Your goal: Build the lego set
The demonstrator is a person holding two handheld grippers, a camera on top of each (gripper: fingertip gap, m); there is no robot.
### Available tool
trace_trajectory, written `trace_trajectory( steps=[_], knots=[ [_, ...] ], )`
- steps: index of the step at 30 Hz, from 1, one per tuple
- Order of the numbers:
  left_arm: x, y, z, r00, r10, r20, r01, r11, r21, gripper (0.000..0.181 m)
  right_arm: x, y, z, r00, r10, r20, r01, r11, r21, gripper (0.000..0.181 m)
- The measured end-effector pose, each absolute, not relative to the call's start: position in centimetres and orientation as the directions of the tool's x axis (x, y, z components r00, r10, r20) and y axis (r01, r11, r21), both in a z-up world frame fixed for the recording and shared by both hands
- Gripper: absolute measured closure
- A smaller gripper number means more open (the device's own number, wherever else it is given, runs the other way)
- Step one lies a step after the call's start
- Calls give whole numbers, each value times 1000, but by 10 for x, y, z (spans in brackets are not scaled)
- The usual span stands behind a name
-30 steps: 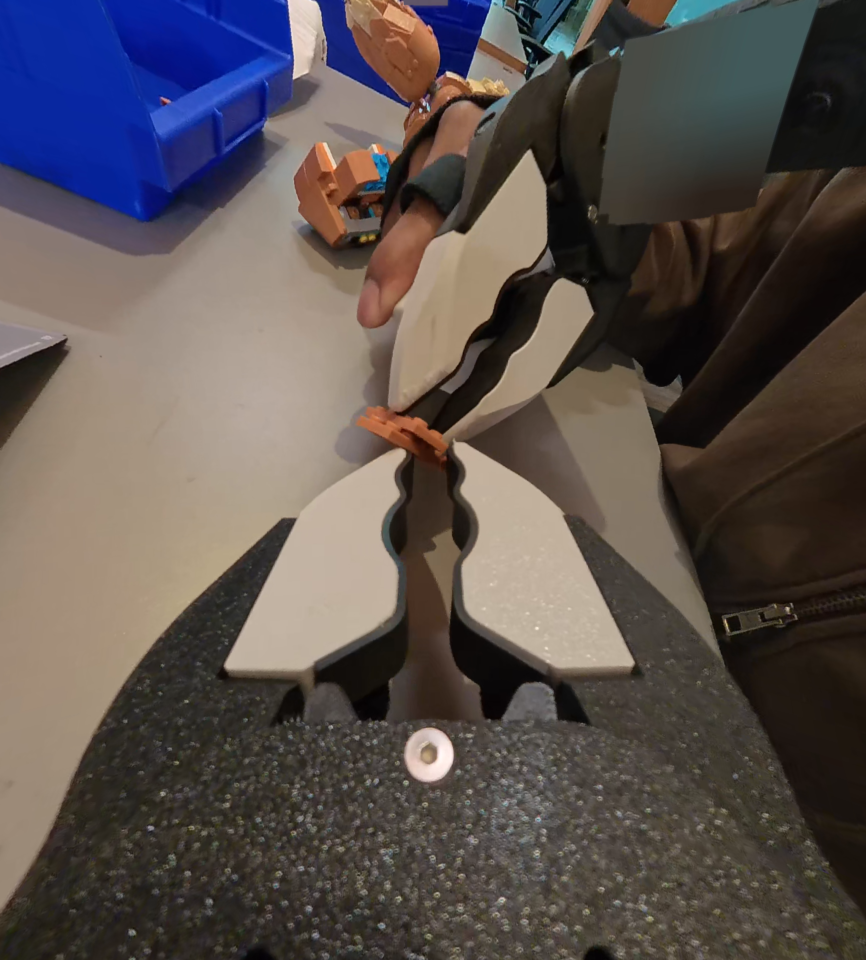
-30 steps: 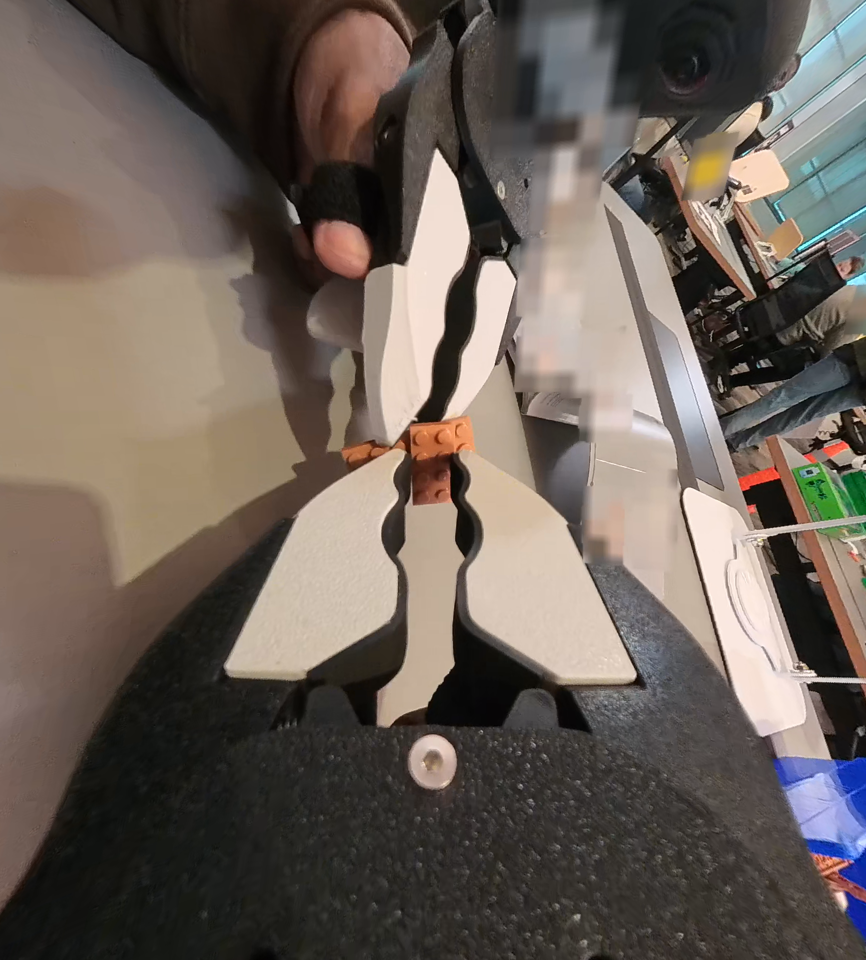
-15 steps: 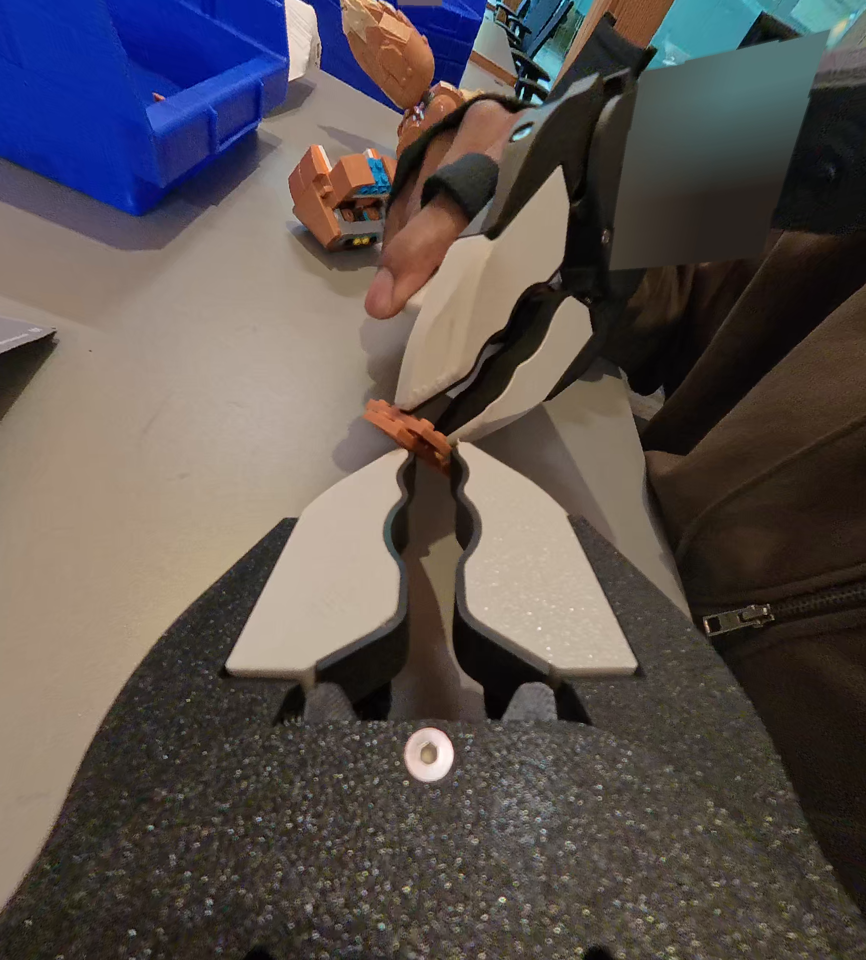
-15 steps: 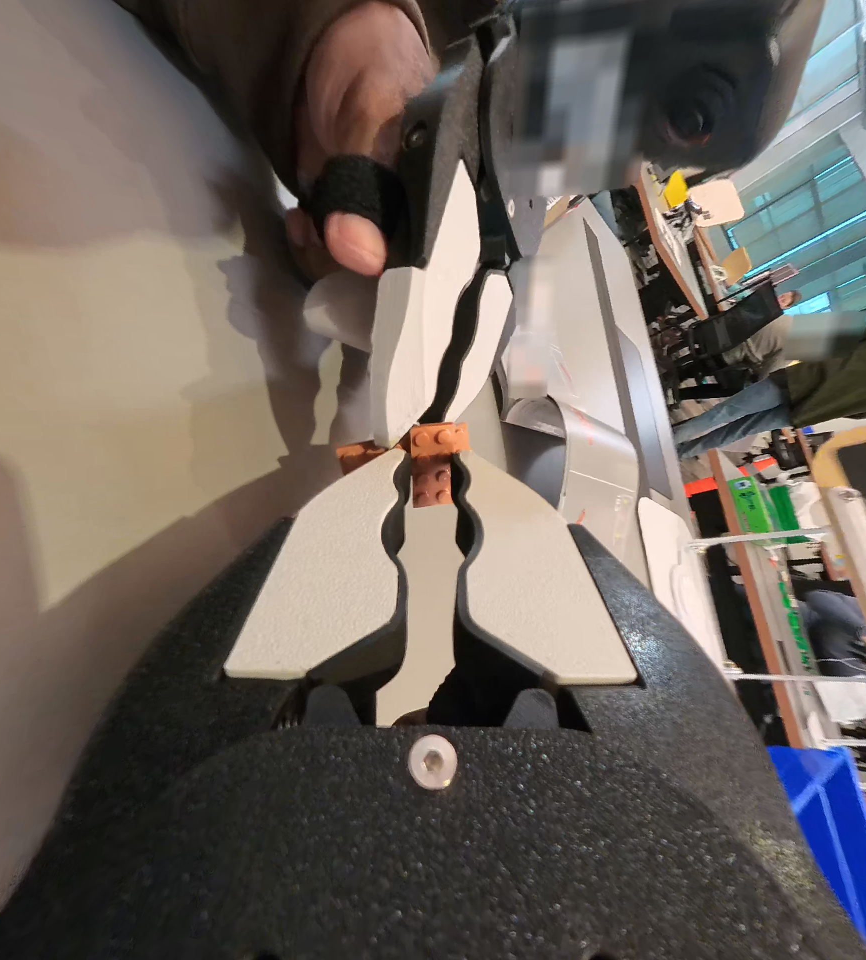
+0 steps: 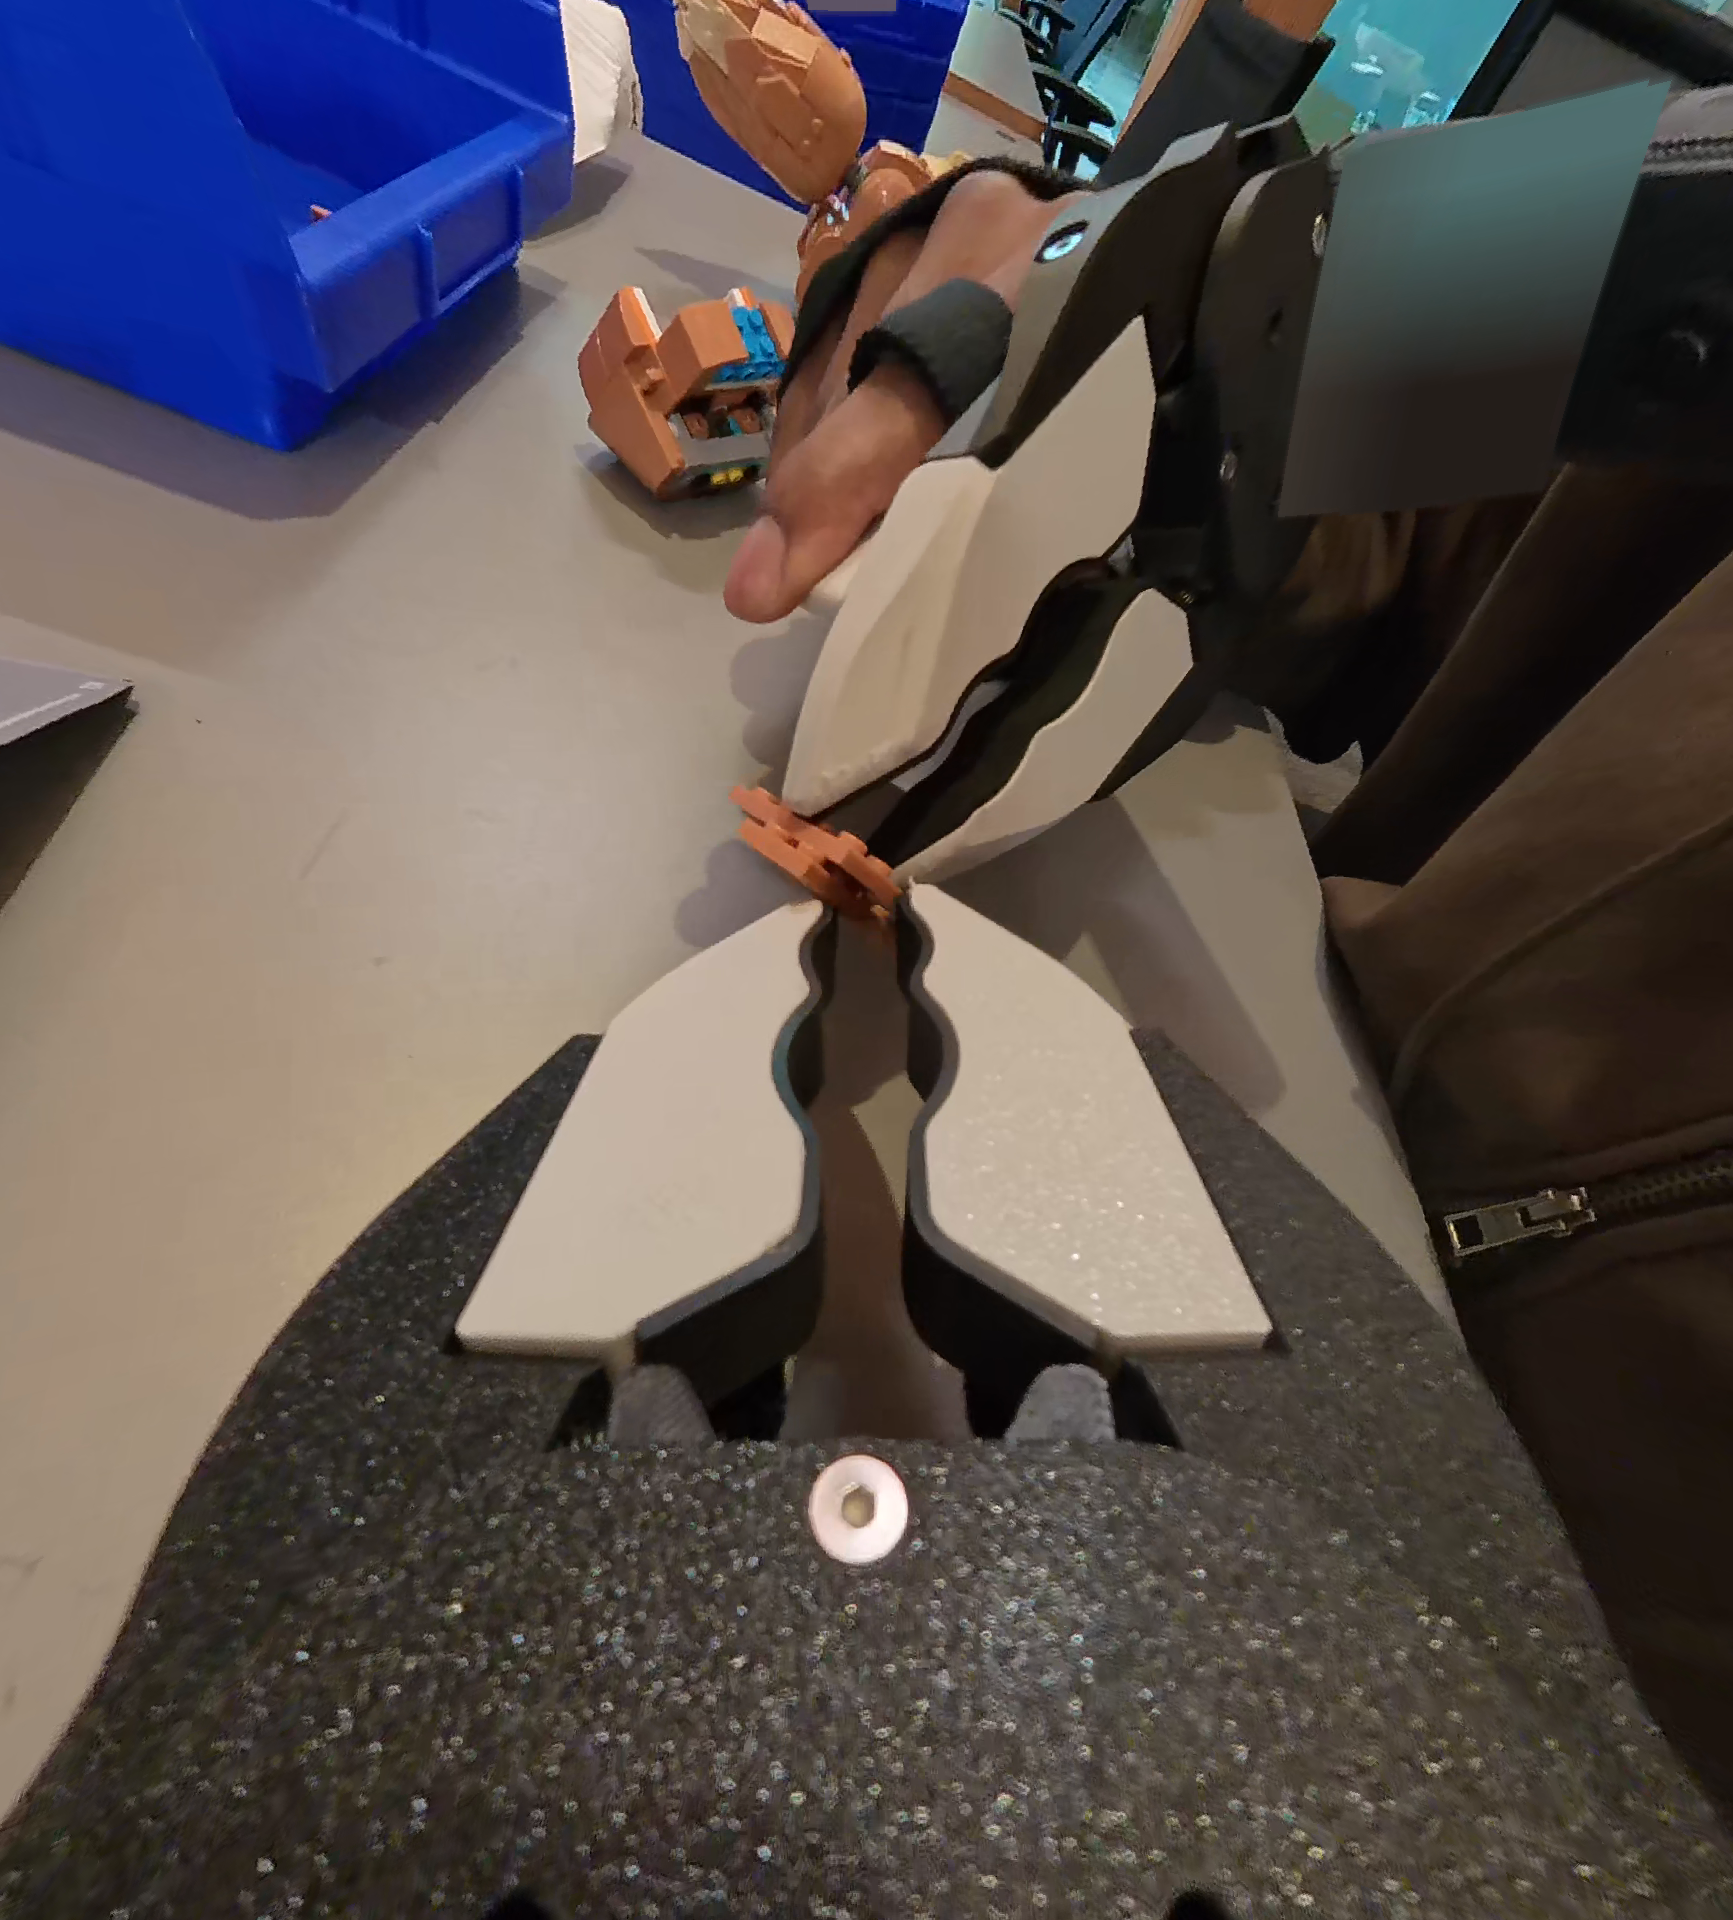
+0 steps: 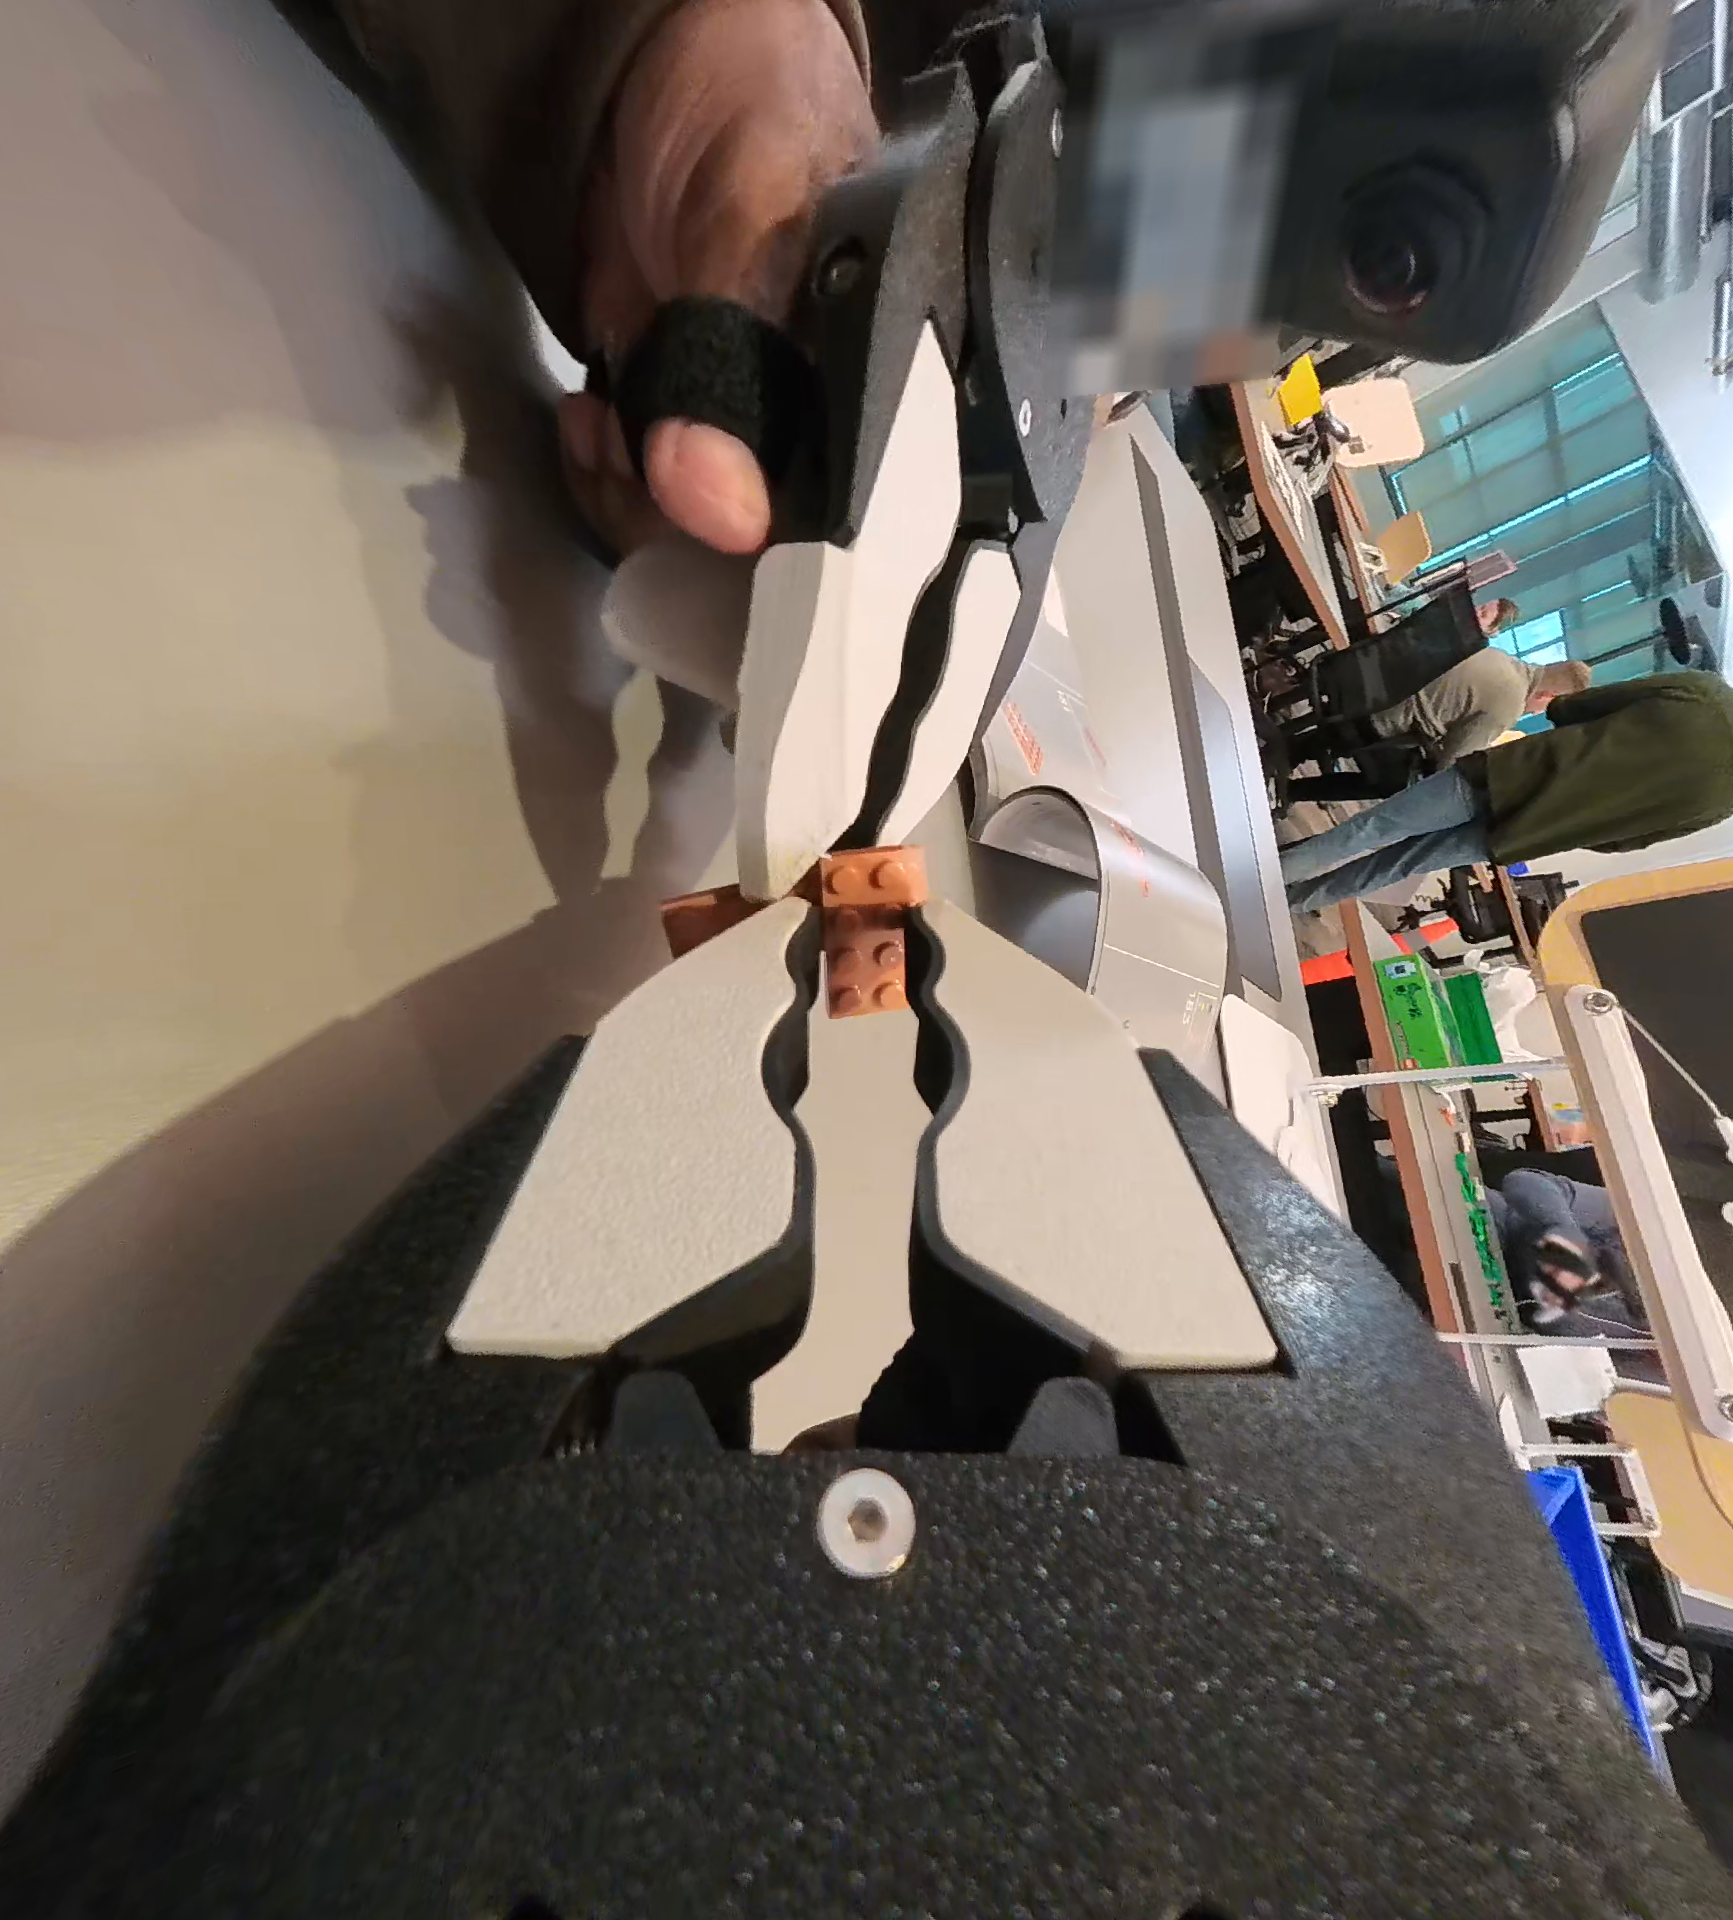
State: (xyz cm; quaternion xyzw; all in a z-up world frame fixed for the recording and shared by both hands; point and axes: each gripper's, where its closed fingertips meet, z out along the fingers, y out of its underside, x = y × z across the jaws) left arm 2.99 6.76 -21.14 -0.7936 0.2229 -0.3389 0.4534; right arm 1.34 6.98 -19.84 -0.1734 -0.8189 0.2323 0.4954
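Brown lego plates (image 6: 867, 935) are hanging pinched between my two grippers, just above the grey bench (image 5: 270, 935). My left gripper (image 5: 864, 904) is clamping one end and my right gripper (image 6: 867, 914) is clamping the other, tips almost touching. Farther back, a partly built brown lego model (image 5: 685, 400) is lying near a blue bin (image 5: 218, 208).
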Motion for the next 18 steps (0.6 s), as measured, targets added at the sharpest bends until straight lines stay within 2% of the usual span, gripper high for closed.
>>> trace_trajectory(
  steps=[11,18],
  knots=[
    [32,64,-219,678,-678,284,-130,-490,-862,172,14,67,-205,-473,493,730,55,844,-534,160],
    [28,66,-217,679,-662,317,-91,-505,-859,172,13,67,-207,-465,507,726,59,836,-546,170]
  ],
)
